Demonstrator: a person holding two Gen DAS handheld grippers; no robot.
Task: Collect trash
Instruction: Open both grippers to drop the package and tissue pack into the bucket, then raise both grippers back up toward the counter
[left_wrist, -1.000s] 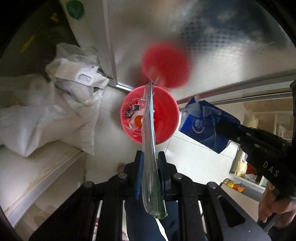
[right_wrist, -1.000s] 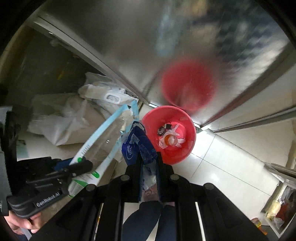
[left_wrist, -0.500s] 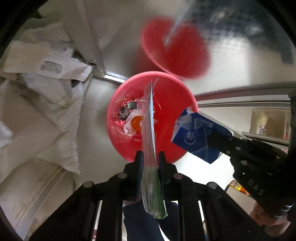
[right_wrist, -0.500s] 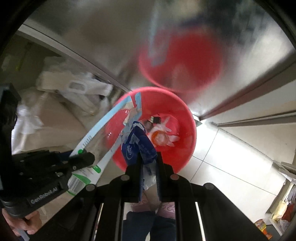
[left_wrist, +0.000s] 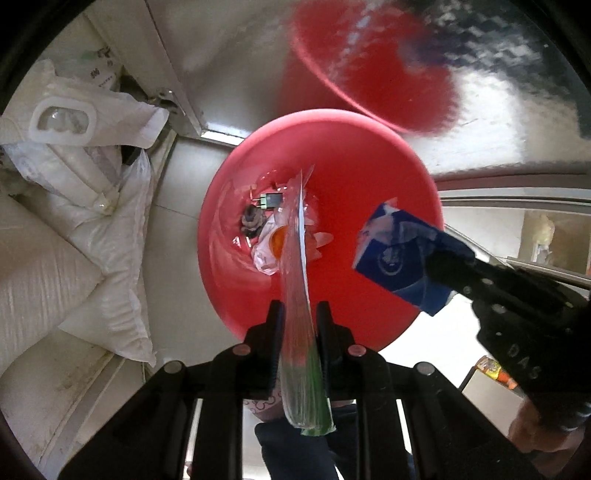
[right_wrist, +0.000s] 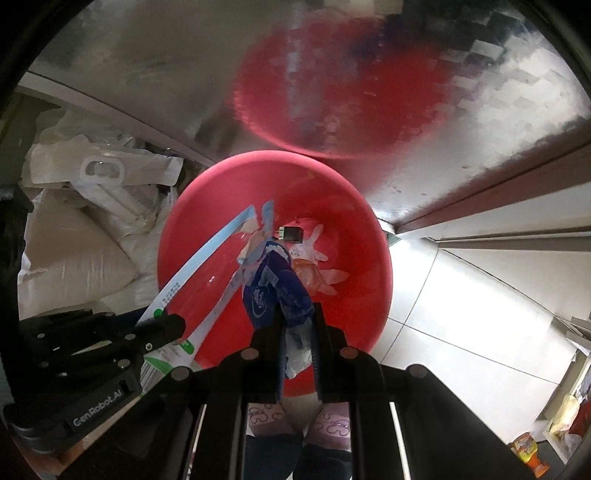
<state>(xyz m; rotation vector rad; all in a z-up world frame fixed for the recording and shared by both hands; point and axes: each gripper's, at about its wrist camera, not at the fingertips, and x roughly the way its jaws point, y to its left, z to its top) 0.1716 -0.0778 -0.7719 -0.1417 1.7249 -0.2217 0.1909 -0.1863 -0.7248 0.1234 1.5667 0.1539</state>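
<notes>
A red bin (left_wrist: 369, 155) stands on the floor against a steel cabinet, also in the right wrist view (right_wrist: 354, 206). It holds a clear glove, an orange lid and small scraps. My left gripper (left_wrist: 298, 314) is shut on a clear plastic wrapper with green and blue print (left_wrist: 297, 295), held over the bin mouth; it also shows in the right wrist view (right_wrist: 207, 269). My right gripper (right_wrist: 297, 317) is shut on a blue plastic package (right_wrist: 277, 291), also over the bin; it shows in the left wrist view (left_wrist: 399, 254).
White sacks and bags (left_wrist: 74, 206) are piled left of the bin. The steel cabinet front (left_wrist: 229, 55) rises right behind it. White floor tiles (right_wrist: 461, 302) lie to the right, with packaged goods on a low shelf (right_wrist: 532, 450) at far right.
Both grippers have moved closer to the red bin and down over its mouth, each still holding its piece of trash. The bin now fills more of both views.
</notes>
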